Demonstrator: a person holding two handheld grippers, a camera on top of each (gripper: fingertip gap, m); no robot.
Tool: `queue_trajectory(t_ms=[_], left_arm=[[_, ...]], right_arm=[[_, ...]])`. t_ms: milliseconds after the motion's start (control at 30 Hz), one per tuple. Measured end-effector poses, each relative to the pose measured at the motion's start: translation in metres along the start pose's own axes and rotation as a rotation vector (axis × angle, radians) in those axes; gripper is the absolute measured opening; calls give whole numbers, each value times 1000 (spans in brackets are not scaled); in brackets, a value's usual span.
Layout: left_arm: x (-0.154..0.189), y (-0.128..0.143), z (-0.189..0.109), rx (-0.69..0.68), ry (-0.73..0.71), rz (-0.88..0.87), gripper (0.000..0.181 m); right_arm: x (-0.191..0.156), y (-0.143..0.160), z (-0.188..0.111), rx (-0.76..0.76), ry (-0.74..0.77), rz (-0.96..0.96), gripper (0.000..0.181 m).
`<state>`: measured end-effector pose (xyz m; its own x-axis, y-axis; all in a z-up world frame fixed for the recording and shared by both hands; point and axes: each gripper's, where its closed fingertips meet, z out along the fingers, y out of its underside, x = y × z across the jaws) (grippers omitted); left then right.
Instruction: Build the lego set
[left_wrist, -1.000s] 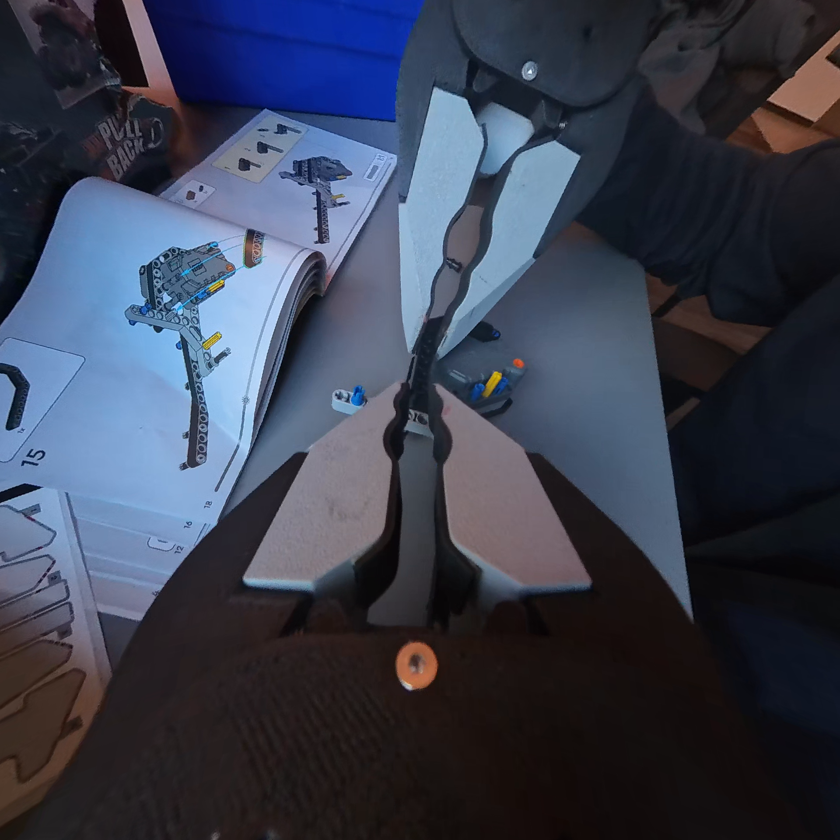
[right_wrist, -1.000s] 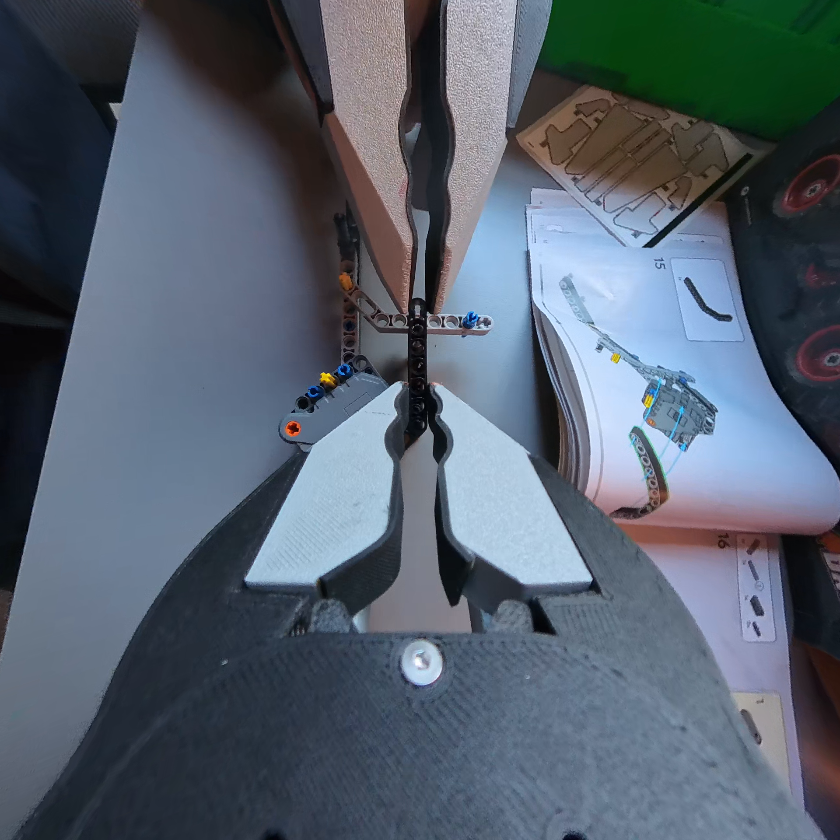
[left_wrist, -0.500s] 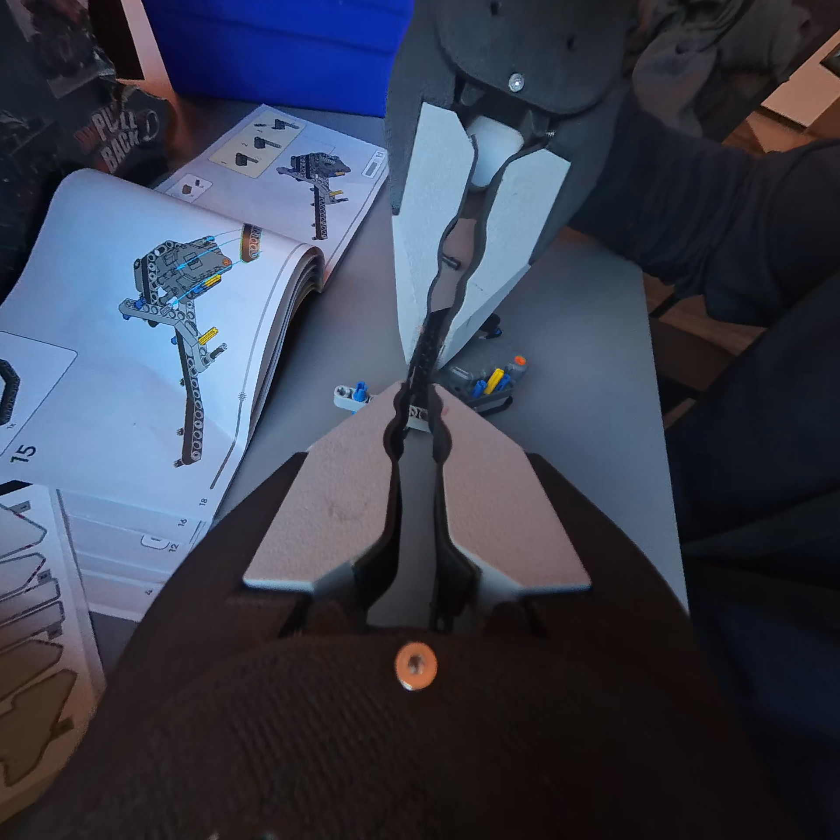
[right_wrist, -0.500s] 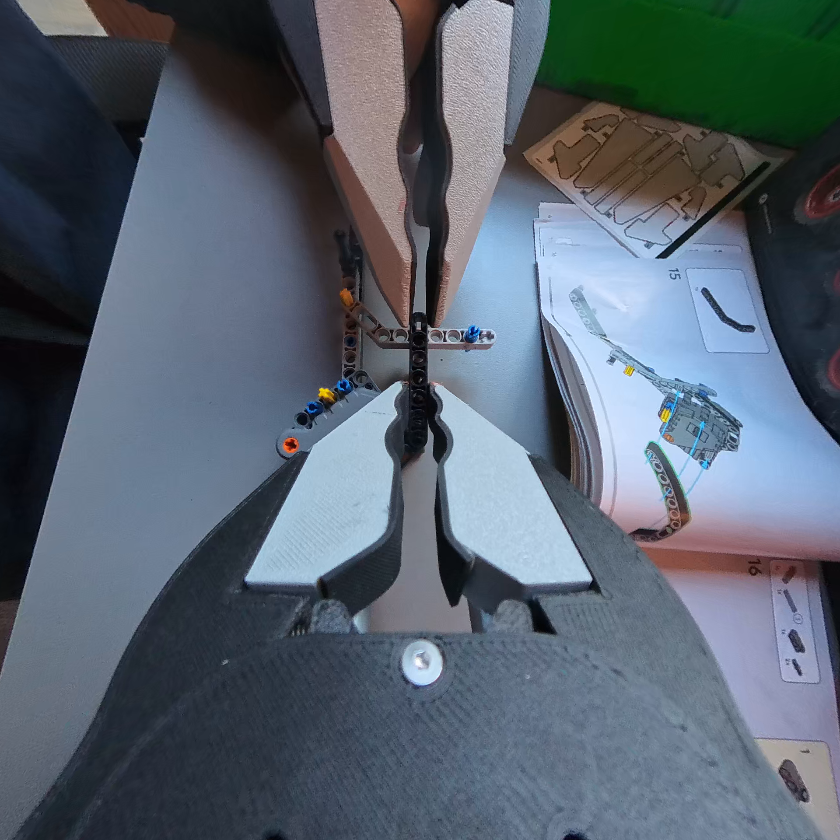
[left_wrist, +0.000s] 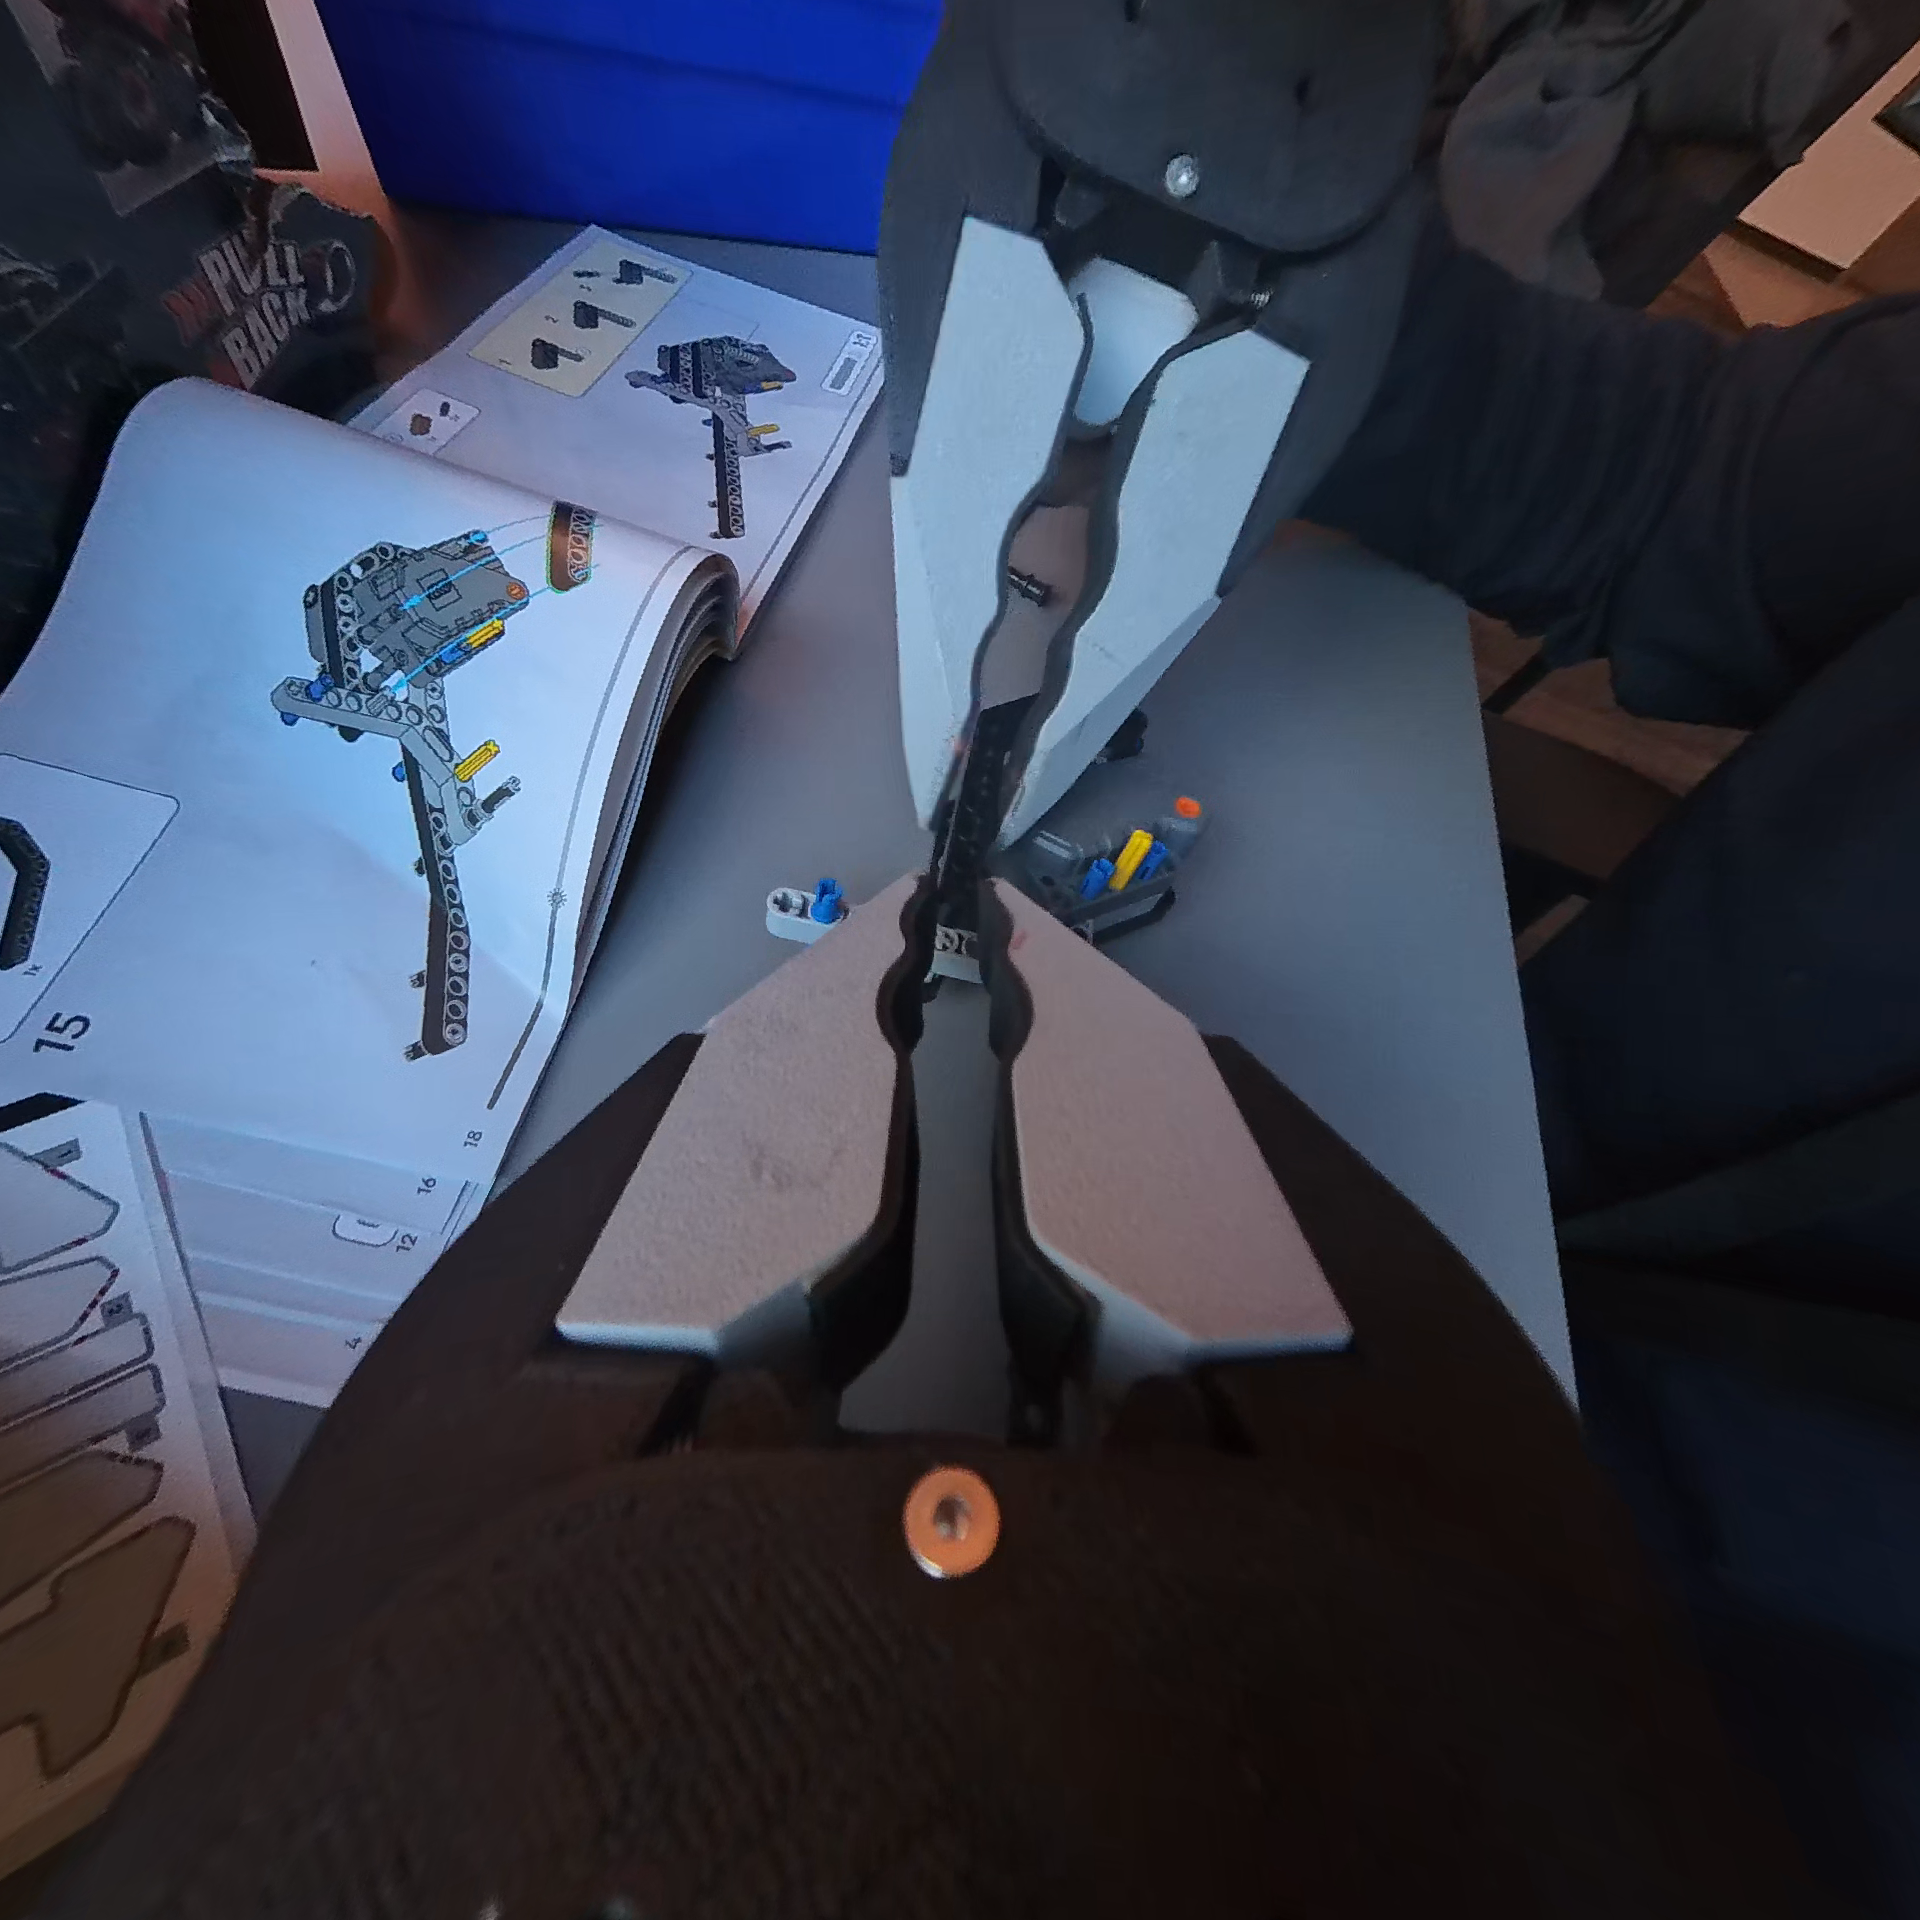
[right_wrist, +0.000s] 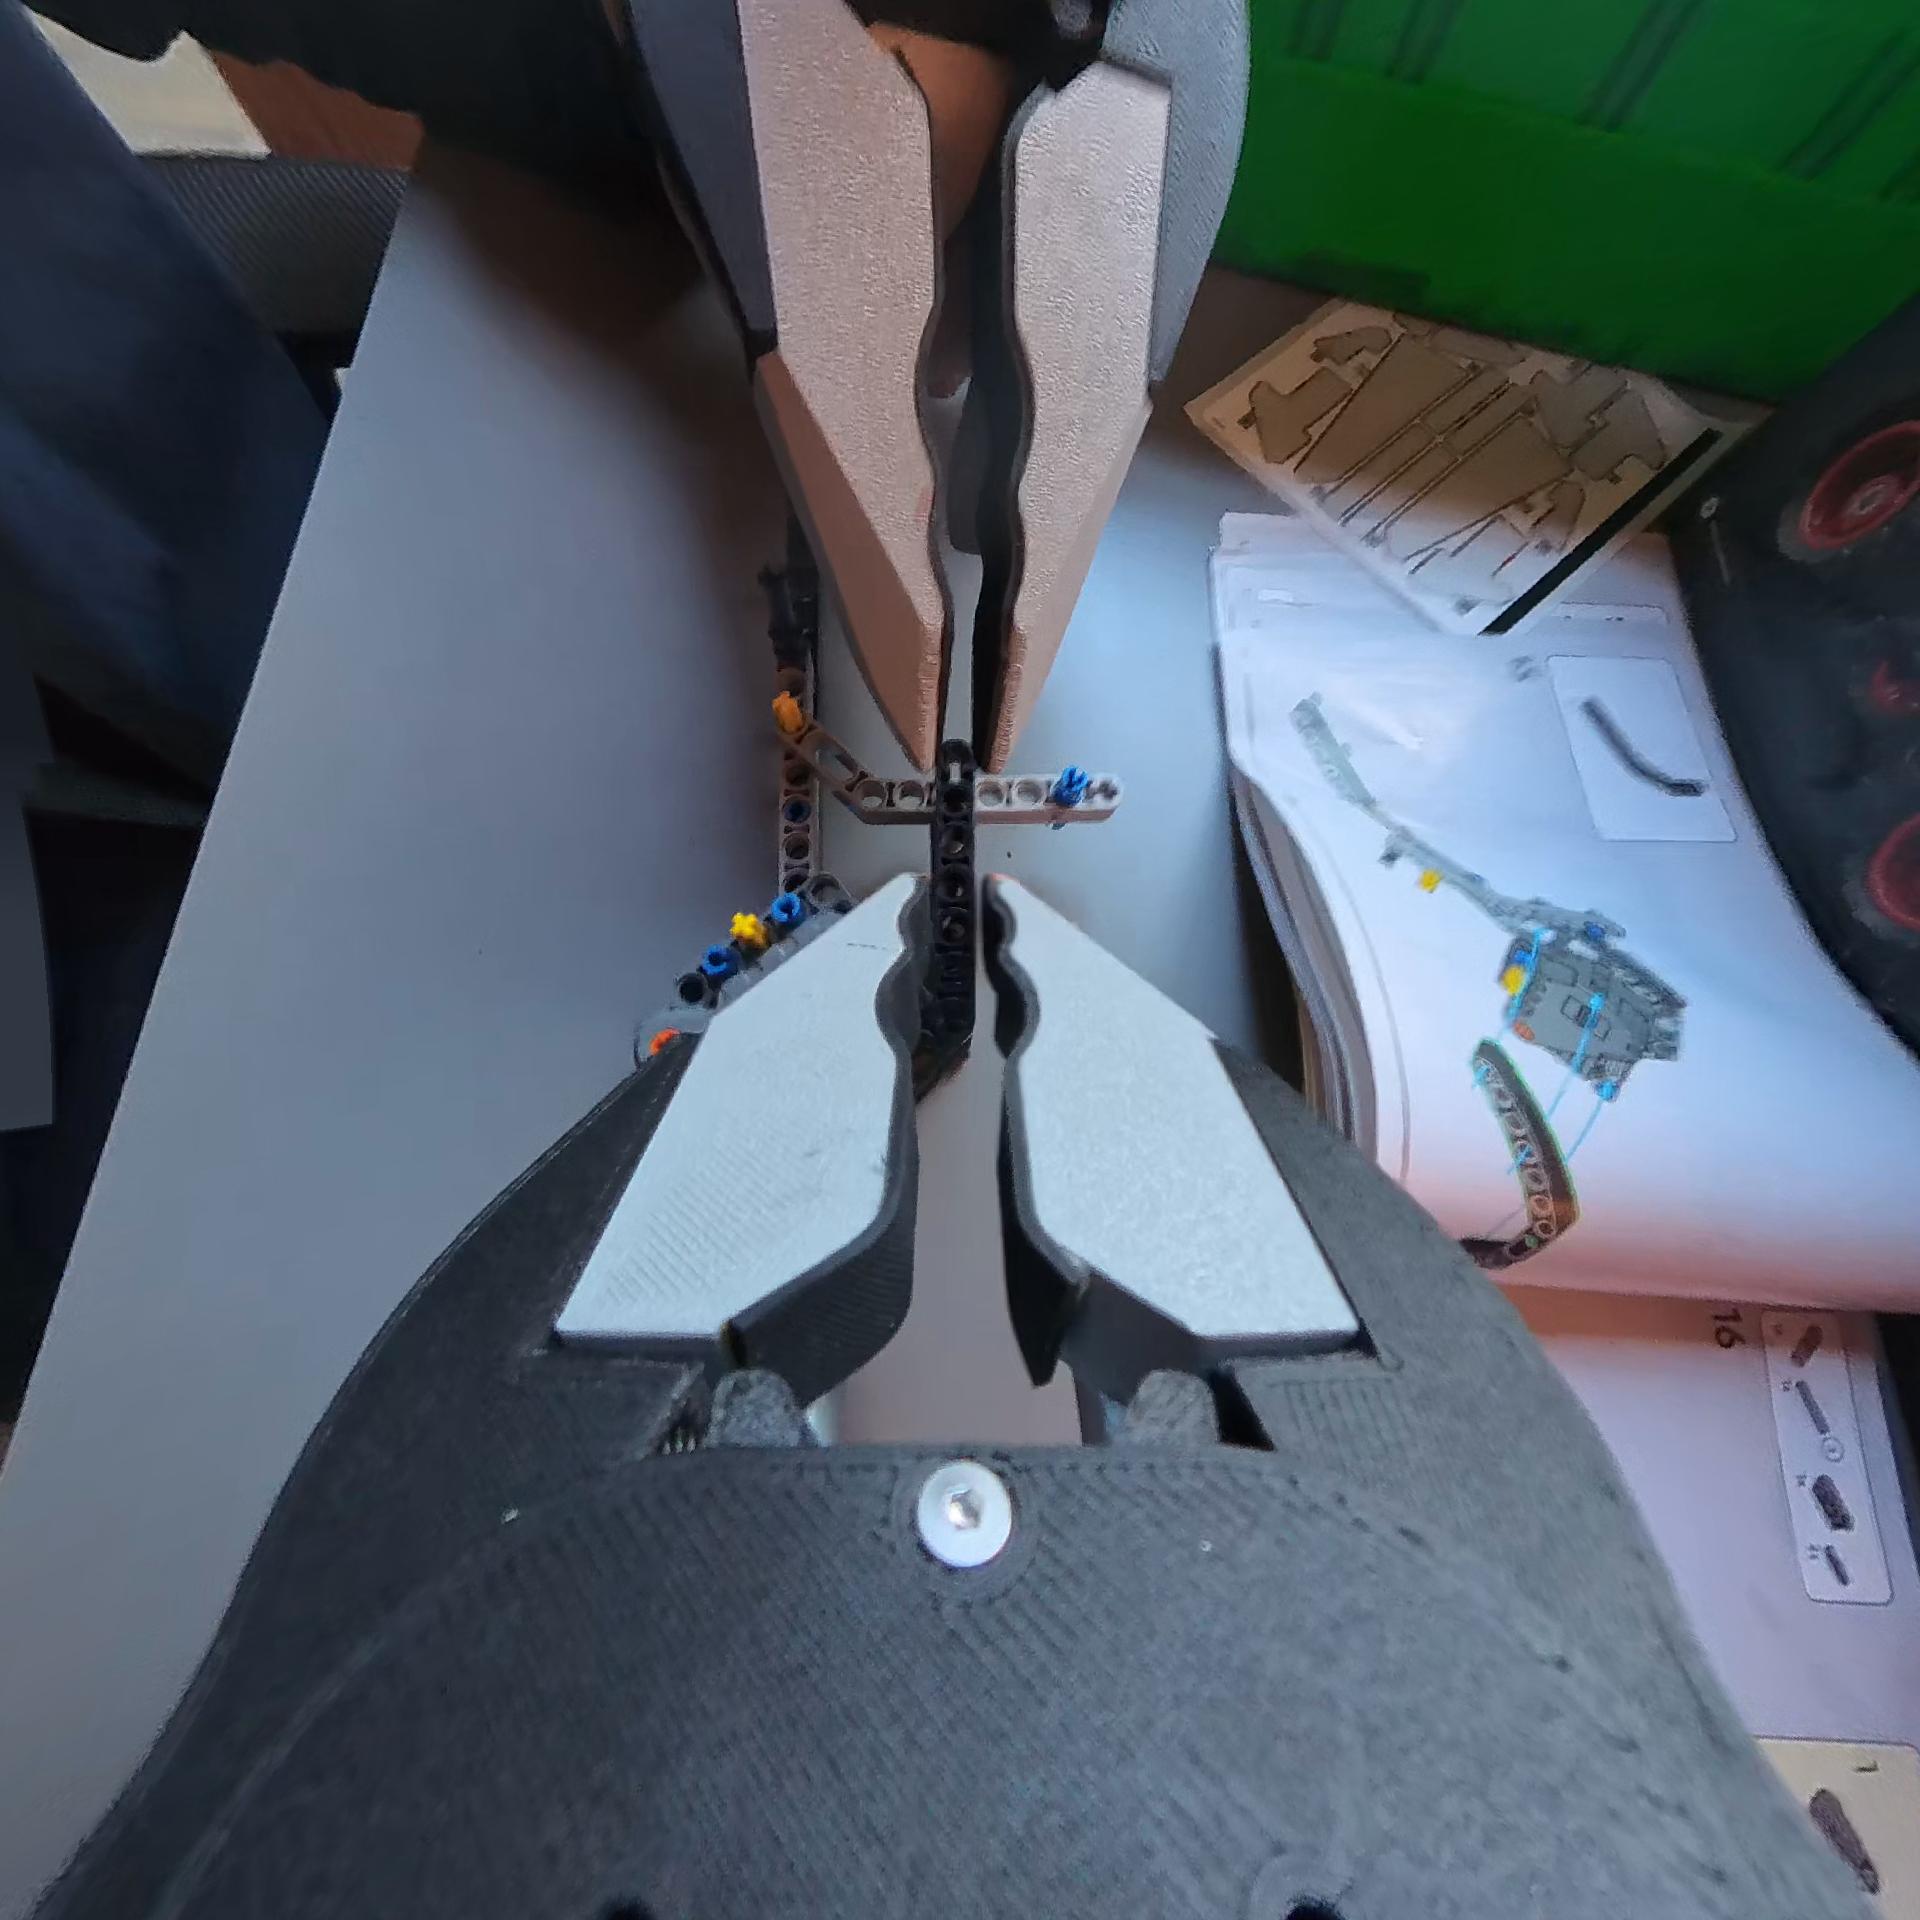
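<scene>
A black beam is held at both ends, just above the grey table. My right gripper is shut on its near end. My left gripper, coming from the far side, is shut on its far end. The beam crosses over a grey beam with a blue pin, part of a partly built assembly with a grey block carrying blue and yellow pins. In the left wrist view, my left gripper meets the black beam, with the right gripper above and the block beside it.
An open instruction booklet lies left of the work; it also shows in the right wrist view. A sticker sheet, a green bin, a blue bin and a dark box ring it. A person's dark sleeve is at the right. Left and right tips are no more than a few centimetres apart.
Both grippers have kept their hold on the black beam. The right gripper has crept forward, so its left finger now covers more of the grey block.
</scene>
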<state>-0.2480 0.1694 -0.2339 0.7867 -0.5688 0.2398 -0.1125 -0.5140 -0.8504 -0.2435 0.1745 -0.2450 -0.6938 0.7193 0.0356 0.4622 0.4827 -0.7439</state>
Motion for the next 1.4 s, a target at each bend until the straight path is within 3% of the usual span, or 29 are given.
queue_trajectory(t_ms=[433,733,1400], left_arm=[[2,3,1,-13,0,2,4],[7,5,1,-22,42,-36,4],[9,8,2,-52,-18,-45,5]], right_arm=[[-4,-7,2,83,-48,23,4],[-9,-6,2,75,-61,3,4],[-11,-5,2,50,-171,-61,5]])
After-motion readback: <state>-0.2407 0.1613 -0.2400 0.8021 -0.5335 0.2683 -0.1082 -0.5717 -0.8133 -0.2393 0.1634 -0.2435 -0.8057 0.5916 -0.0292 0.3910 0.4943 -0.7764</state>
